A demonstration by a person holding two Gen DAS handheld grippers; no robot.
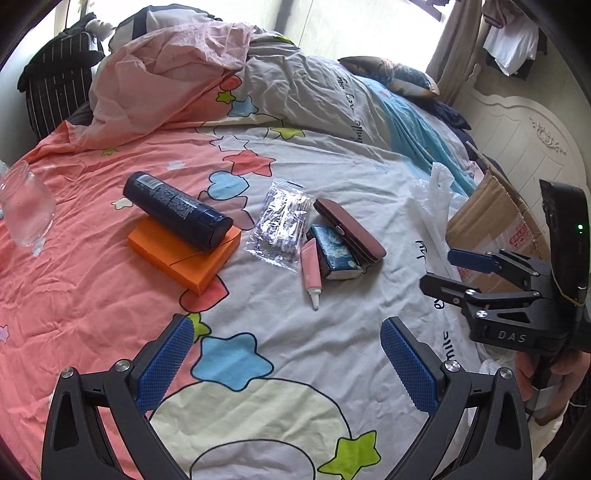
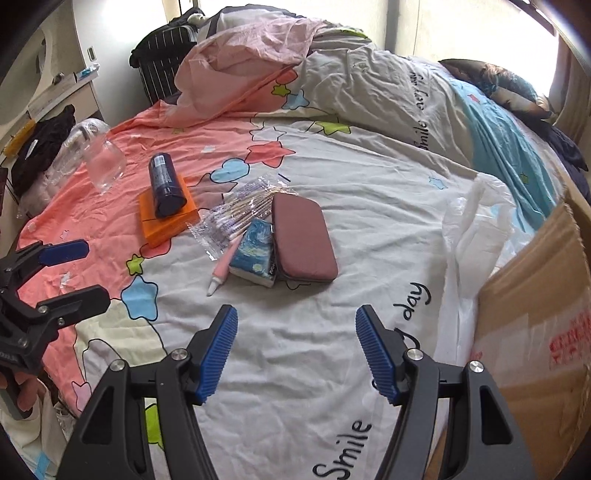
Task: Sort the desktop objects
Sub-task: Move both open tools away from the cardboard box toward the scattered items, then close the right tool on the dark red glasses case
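Left wrist: dark blue can (image 1: 177,211) lies atop orange box (image 1: 184,254); both grippers' jaws wide, empty.

A bed (image 1: 332,177) with a star-printed duvet fills the room. A carved white headboard (image 1: 524,147) stands at its right, bright windows (image 2: 480,29) glare behind, and a pale desk (image 2: 74,96) sits left.

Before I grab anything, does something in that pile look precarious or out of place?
Yes. The dark blue bottle lies on its side across the orange box, overhanging it, so it may roll. The brown case leans on the tissue pack.
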